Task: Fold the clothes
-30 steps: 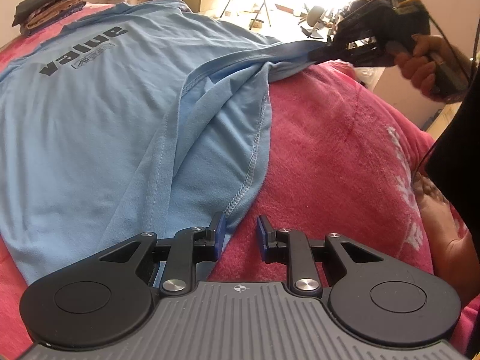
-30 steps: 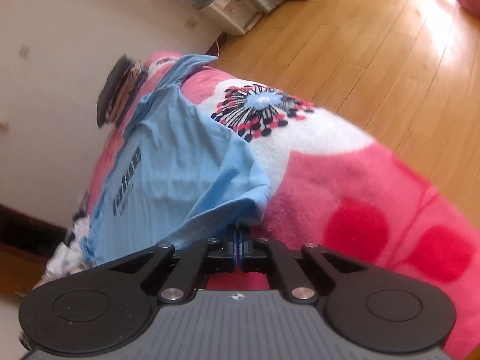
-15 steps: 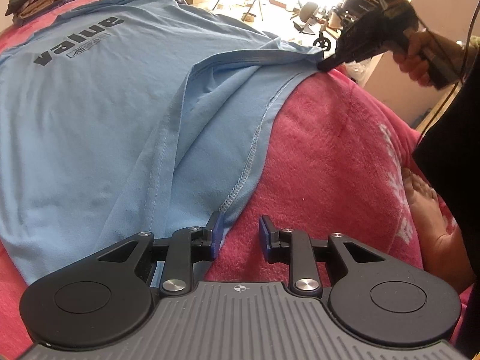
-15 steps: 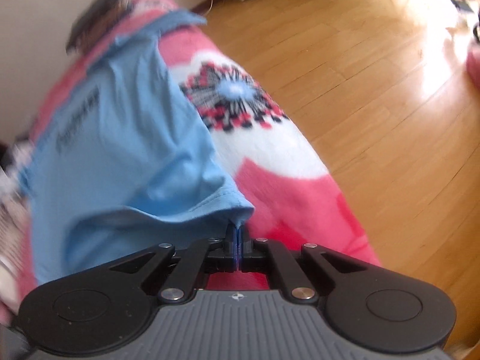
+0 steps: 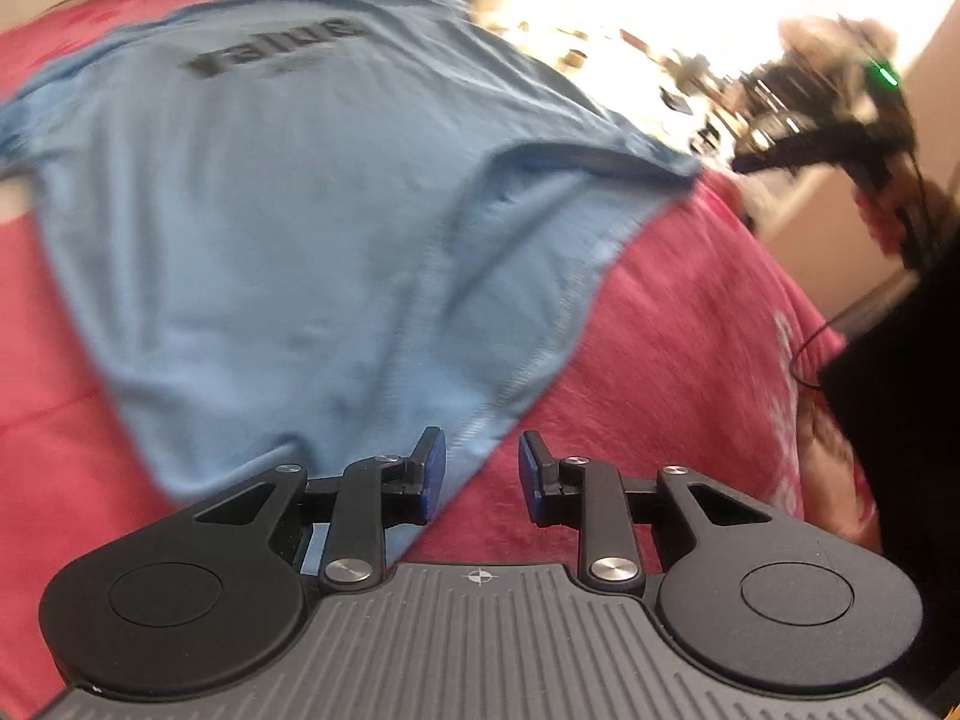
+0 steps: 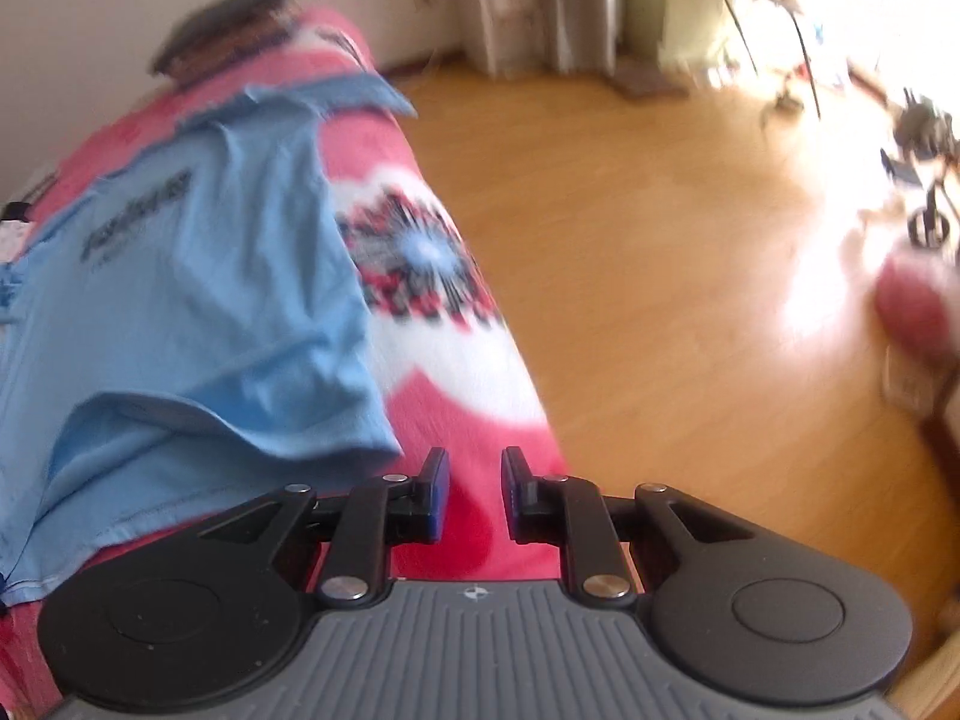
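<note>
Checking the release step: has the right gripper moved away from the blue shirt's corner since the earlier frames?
Yes. The right gripper, whose jaws have just been opening, now holds nothing; the shirt corner lies left of it on the pink blanket.

Home bedroom: bed under pink floral blanket (image 6: 456, 360), wooden plank floor (image 6: 660, 240), curtain (image 6: 576, 0), folded clothes stack (image 6: 228, 24) by wall.

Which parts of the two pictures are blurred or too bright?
Left wrist view: the blue T-shirt and its print are motion-blurred, the window area is overexposed, the left gripper stays sharp. Right wrist view: the blanket is smeared, sun glare whitens the floor.
</note>
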Demonstrator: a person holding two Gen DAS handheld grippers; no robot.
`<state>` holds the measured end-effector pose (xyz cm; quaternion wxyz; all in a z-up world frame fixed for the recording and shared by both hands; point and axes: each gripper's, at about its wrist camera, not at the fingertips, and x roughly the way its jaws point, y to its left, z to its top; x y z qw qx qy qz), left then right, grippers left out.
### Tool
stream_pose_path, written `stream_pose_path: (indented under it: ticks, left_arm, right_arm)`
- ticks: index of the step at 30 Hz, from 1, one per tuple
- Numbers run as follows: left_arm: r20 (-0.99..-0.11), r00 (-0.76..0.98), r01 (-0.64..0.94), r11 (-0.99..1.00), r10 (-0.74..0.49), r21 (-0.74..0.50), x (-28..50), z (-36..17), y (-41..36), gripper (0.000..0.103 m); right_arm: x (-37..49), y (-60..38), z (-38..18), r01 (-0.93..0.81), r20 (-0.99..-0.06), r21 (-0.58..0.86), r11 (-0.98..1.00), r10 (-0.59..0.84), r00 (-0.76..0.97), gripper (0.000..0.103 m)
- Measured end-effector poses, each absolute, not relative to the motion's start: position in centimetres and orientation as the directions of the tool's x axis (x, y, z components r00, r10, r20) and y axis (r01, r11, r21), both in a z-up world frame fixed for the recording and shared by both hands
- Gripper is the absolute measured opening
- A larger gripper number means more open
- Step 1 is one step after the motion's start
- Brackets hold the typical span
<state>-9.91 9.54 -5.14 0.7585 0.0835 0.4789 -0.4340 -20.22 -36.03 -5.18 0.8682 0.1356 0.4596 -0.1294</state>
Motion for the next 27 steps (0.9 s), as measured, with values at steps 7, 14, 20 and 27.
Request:
stream_pose_path:
  ticks: [7, 14, 20, 27]
  left_arm:
    - [-0.794, 0.293, 0.704, 0.682, -0.533, -0.198, -9.4, -4.9, 8.9, 0.030]
    - [-0.823, 0.312, 0.755, 0.650, -0.475, -0.089, -10.4, -7.2, 6.2, 0.030]
    - [-0.816, 0.355, 0.795, 0.607, -0.456, 0.007, -11.6, -7.5, 6.1, 0.029]
    - [-0.812, 0.357, 0.811, 0.585, -0.462, 0.024, -12.0, -7.4, 6.9, 0.000]
  right_arm:
    - [-16.5, -30.1, -3.8, 0.040, -0.769, 0.108, 0.993, 0.058, 0.636, 0.032]
    - [-14.2, -23.7, -5.8, -0.251, -0.781, -0.059, 0.966, 0.112, 0.614, 0.033]
    - [-14.1, -21.4, -7.7, -0.390, -0.778, -0.213, 0.896, 0.086, 0.622, 0.019]
    - [-15.9, -21.0, -7.0, -0.473, -0.746, -0.278, 0.836, 0.123, 0.655, 0.001]
